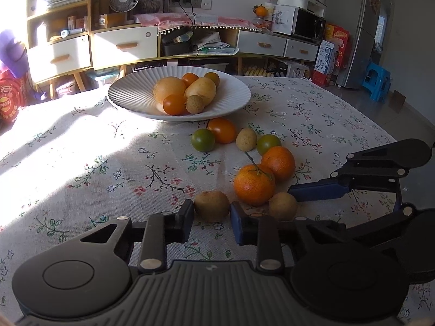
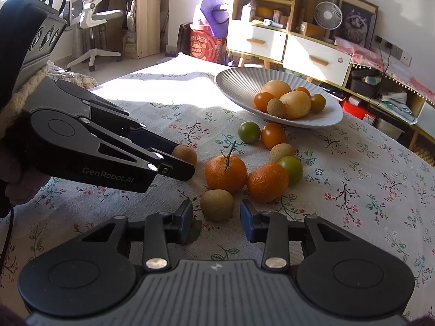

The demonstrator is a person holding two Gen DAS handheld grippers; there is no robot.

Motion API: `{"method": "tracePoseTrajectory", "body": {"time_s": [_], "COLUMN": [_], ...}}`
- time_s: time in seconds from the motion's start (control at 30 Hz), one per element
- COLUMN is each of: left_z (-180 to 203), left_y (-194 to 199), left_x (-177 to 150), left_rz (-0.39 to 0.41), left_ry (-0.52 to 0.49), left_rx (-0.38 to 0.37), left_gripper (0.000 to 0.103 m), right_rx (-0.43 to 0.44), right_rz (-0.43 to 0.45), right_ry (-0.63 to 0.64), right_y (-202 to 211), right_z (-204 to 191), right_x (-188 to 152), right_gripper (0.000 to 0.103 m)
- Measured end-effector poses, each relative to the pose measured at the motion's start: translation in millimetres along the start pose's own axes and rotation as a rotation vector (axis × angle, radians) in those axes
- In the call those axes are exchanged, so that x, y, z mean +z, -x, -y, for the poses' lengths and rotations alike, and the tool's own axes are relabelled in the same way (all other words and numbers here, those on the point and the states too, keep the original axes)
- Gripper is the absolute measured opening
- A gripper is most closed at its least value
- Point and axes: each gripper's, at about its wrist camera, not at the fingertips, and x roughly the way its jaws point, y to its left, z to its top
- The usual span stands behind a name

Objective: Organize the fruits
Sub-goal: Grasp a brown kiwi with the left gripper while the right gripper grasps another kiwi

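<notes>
Left tool (image 1: 212, 214) is sitting low on the bench (image 1: 81, 168), fingers spread wide around a brown longan (image 1: 212, 205), pads just beside its sides, contact not clear, fruit resting on the cloth. Right tool (image 2: 216, 217) is likewise gaping around a second brown longan (image 2: 217, 204), gaps showing both sides, nothing gripped. Stemmed orange (image 2: 225, 173) and a plain orange (image 2: 267, 182) are lying touching just behind the two longans. Two green tomatoes (image 1: 202, 140), an orange tomato (image 1: 222, 130) and a small yellowish fruit (image 1: 246, 139) are sitting between the oranges and the ribbed white bowl (image 1: 130, 92), which is holding several yellow and orange fruits.
</notes>
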Motion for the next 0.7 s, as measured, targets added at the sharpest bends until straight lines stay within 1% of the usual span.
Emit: {"method": "tracePoseTrajectory", "body": {"time_s": [0.23, 0.4, 0.7], "left_z": [-0.4, -1.6, -7.2], "left_y": [0.2, 0.3, 3.1], "left_x": [0.7, 2.4, 8.3], "left_rz": [-0.004, -0.007, 0.002], "left_ry": [0.007, 0.016, 0.053], "left_rx": [0.001, 0.001, 0.007], "left_gripper": [0.015, 0.015, 0.014], "right_rx": [-0.001, 0.012, 0.026], "right_rz": [0.003, 0.004, 0.037], "right_ry": [0.002, 0.000, 0.008], "right_y": [-1.0, -0.3, 7.3], "right_z": [0.2, -0.8, -1.8], "right_x": [2.2, 3.6, 9.0], "right_gripper": [0.025, 0.024, 0.024]}}
